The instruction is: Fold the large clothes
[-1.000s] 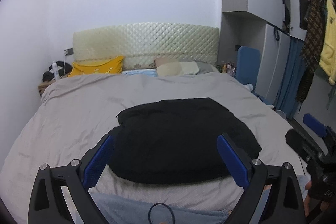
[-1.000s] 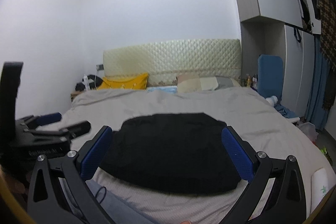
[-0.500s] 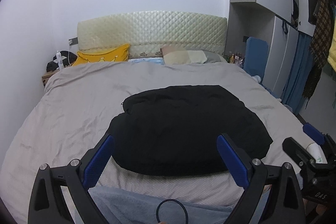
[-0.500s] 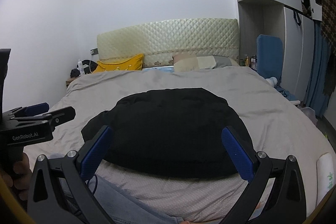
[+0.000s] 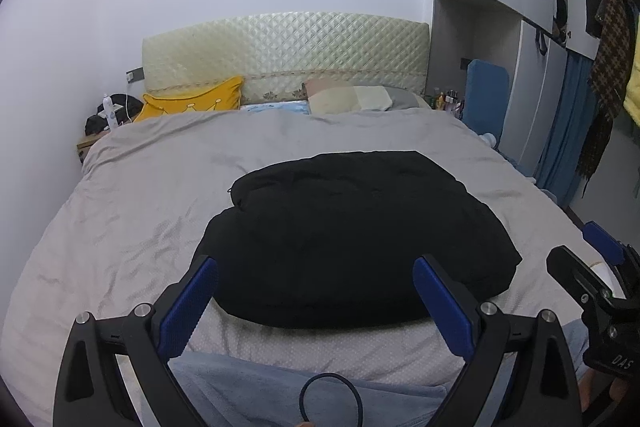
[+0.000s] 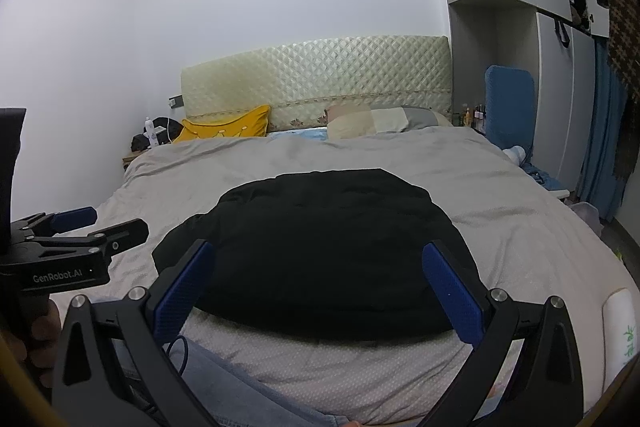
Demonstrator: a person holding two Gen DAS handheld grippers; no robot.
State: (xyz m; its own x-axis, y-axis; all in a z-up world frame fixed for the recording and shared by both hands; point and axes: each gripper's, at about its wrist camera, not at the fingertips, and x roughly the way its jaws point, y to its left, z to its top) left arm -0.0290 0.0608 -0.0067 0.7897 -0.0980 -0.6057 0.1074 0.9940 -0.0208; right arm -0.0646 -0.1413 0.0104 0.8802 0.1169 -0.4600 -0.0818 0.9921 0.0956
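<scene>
A large black padded garment (image 5: 352,239) lies folded in a thick, rounded bundle on the near part of the grey bed (image 5: 140,211); it also shows in the right wrist view (image 6: 320,247). My left gripper (image 5: 316,291) is open and empty, held above the bundle's near edge. My right gripper (image 6: 318,279) is open and empty too, also above the near edge. The right gripper shows at the right edge of the left wrist view (image 5: 600,279), and the left gripper at the left edge of the right wrist view (image 6: 68,247).
A yellow pillow (image 5: 192,103), beige pillows (image 5: 352,99) and a quilted headboard (image 5: 284,55) are at the bed's far end. A nightstand (image 5: 92,143) stands far left. A blue chair (image 5: 486,95), wardrobe and hanging clothes (image 5: 608,75) line the right side. My jeans-clad legs (image 5: 280,395) are below.
Both grippers have tilted down a little and drawn slightly closer to the bed, so the black bundle looks larger and sits lower in view. Both stay open; the garment has not moved.
</scene>
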